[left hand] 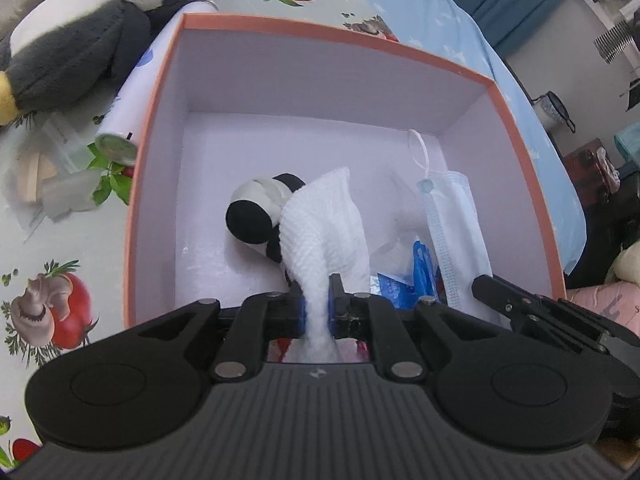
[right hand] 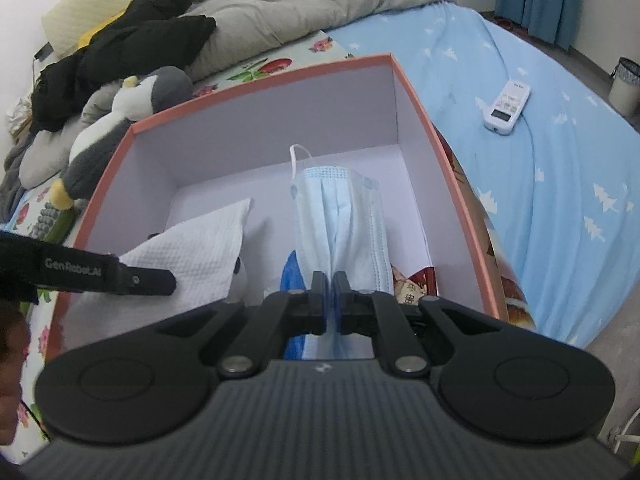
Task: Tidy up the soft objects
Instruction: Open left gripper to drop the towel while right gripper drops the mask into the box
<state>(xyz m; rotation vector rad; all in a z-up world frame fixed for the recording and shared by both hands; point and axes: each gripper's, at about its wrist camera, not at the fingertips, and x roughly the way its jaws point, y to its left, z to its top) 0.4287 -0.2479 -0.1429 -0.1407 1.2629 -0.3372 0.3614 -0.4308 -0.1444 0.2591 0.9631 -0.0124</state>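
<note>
White waffle-textured cloth hangs pinched in the left gripper over the orange-rimmed cardboard box. Beside it, the right gripper pinches a pale blue pleated face mask.

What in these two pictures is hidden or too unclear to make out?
- Left wrist view: the black-and-white plush in the box is half covered by the white cloth; its shape is unclear.
- Left wrist view: the blue packet is cut off by the left gripper.
- Right wrist view: the printed red packet hides behind the face mask and right gripper.
- Right wrist view: the remote's buttons are too small.
</note>
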